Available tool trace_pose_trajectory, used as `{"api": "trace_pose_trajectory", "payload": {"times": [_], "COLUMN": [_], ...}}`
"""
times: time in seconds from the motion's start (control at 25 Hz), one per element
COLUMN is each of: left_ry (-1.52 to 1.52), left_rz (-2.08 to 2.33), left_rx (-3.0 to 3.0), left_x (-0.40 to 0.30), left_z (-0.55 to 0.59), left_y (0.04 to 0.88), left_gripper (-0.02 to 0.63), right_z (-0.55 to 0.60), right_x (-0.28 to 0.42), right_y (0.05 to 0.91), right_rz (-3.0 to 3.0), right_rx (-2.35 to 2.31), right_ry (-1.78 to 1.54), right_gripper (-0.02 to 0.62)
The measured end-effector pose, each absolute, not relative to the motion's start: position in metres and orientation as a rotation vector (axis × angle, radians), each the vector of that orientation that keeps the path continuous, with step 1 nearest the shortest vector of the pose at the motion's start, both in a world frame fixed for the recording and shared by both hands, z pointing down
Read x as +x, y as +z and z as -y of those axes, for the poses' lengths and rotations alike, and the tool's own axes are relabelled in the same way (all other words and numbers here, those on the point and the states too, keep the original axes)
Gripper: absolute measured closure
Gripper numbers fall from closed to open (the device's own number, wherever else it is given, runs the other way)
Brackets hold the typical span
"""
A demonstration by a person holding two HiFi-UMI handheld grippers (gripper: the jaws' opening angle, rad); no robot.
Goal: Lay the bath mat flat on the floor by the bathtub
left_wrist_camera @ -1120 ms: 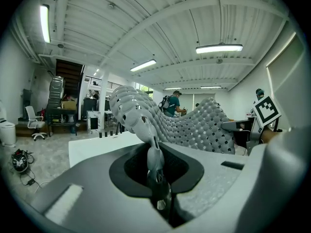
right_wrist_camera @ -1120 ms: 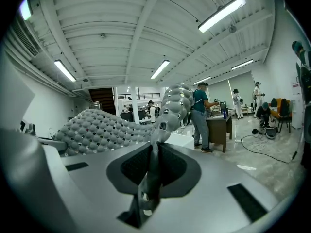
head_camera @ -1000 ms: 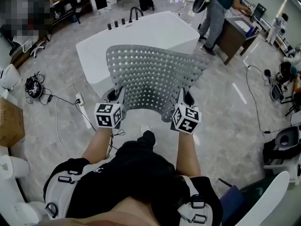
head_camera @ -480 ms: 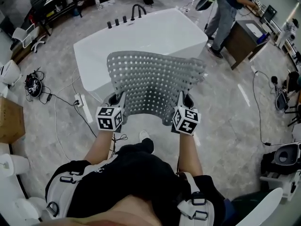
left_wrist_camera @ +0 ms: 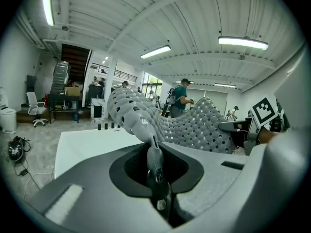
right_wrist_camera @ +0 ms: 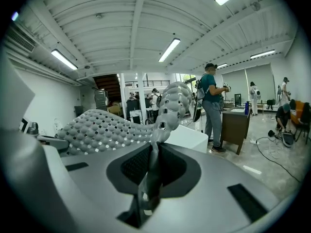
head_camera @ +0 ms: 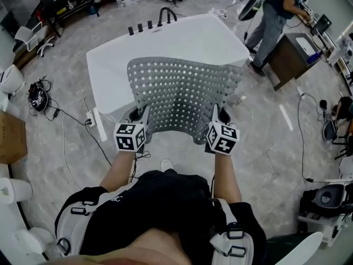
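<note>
- Faced the white bathtub (head_camera: 182, 40) at twelve o'clock, probably to line up with the floor (head_camera: 265, 148) along its near side.
- Held the grey perforated bath mat (head_camera: 182, 90) spread in the air over the tub's near edge, likely so it would land flat.
- Clamped the left gripper (head_camera: 139, 116) nearly closed on the mat's seven o'clock corner.
- Pinched the right gripper (head_camera: 217, 116) likewise on the five o'clock corner.
</note>
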State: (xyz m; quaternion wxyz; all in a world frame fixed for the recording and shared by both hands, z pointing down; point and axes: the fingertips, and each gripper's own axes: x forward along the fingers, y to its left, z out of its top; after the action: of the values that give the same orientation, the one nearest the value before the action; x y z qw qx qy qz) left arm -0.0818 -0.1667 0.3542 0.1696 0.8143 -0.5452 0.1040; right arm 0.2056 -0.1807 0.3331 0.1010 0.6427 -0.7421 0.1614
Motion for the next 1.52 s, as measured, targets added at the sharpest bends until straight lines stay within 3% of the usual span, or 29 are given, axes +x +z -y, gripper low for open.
{"api": "trace_pose_trajectory", "payload": {"times": [0.68, 1.52], "left_ry": [0.263, 0.341], "left_rz": [1.743, 1.898], "left_rx": [2.08, 1.708], "left_x": [-0.101, -0.024], "left_z": [0.204, 0.2], "left_y": [0.368, 0.425], "left_gripper": [0.566, 0.566], "right_z": [0.282, 0.354], "right_x": [0.194, 0.259], "right_y": [0.354, 0.414], "right_rz": [2.308, 2.36], "right_rx": [1.618, 1.185], "right_ry": [0.545, 0.609], "right_gripper": [0.552, 0.552]}}
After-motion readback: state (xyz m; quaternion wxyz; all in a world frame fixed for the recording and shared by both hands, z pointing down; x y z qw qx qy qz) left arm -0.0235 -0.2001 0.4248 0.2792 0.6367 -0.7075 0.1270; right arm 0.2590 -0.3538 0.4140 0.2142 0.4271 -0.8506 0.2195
